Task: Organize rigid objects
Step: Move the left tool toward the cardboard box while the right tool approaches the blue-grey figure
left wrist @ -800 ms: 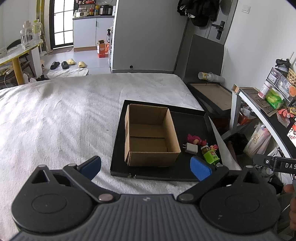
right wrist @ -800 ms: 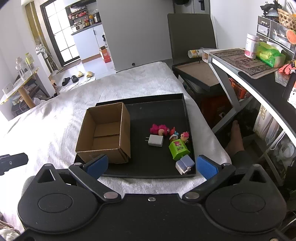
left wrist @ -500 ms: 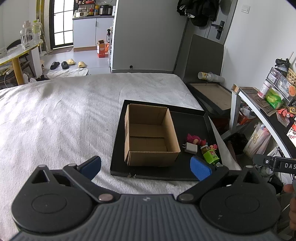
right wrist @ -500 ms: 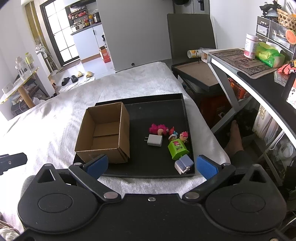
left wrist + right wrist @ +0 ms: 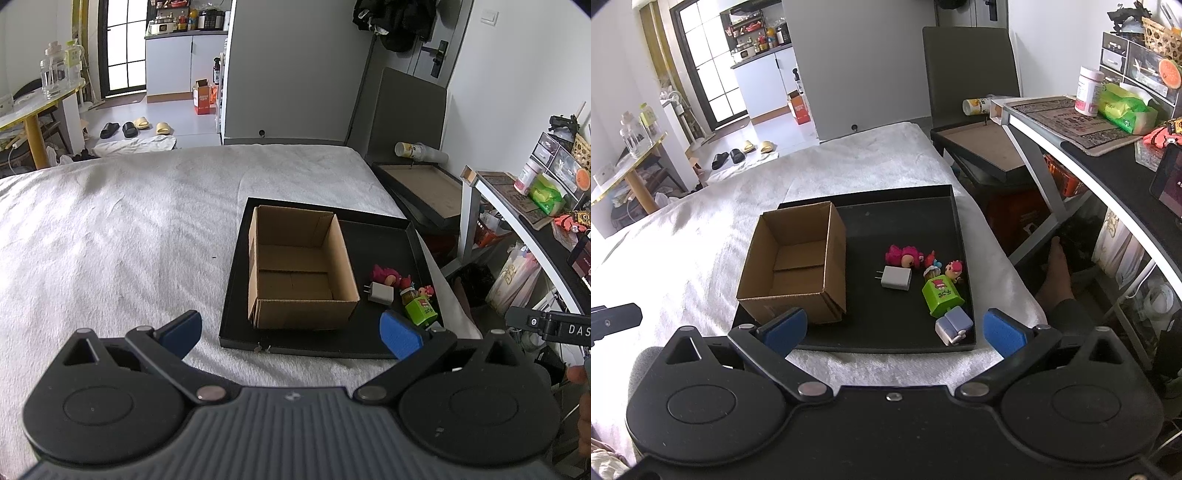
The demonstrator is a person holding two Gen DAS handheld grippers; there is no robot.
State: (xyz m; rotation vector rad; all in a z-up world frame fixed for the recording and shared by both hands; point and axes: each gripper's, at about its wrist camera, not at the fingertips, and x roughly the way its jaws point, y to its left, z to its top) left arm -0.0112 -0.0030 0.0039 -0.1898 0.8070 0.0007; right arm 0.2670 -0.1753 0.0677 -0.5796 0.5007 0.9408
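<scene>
An empty open cardboard box [image 5: 798, 266] stands on the left of a black tray [image 5: 908, 218] on the white bed. Right of it lie a pink doll [image 5: 903, 255], a white charger plug [image 5: 896, 278], small figurines [image 5: 955, 269], a green toy block [image 5: 941, 293] and a pale cube [image 5: 953, 325]. The box [image 5: 301, 269], the charger [image 5: 380, 293] and the green block [image 5: 420, 310] also show in the left wrist view. My left gripper [image 5: 291, 330] and right gripper [image 5: 892, 330] are both open and empty, held back from the tray's near edge.
The white bed cover [image 5: 110, 236] spreads to the left. A desk [image 5: 1108, 155] with a pill bottle and clutter stands at the right, with a framed board [image 5: 986, 146] and a dark chair behind. A bare foot [image 5: 1054, 273] rests beside the bed.
Both grippers have drifted only slightly; the objects on the tray have not moved.
</scene>
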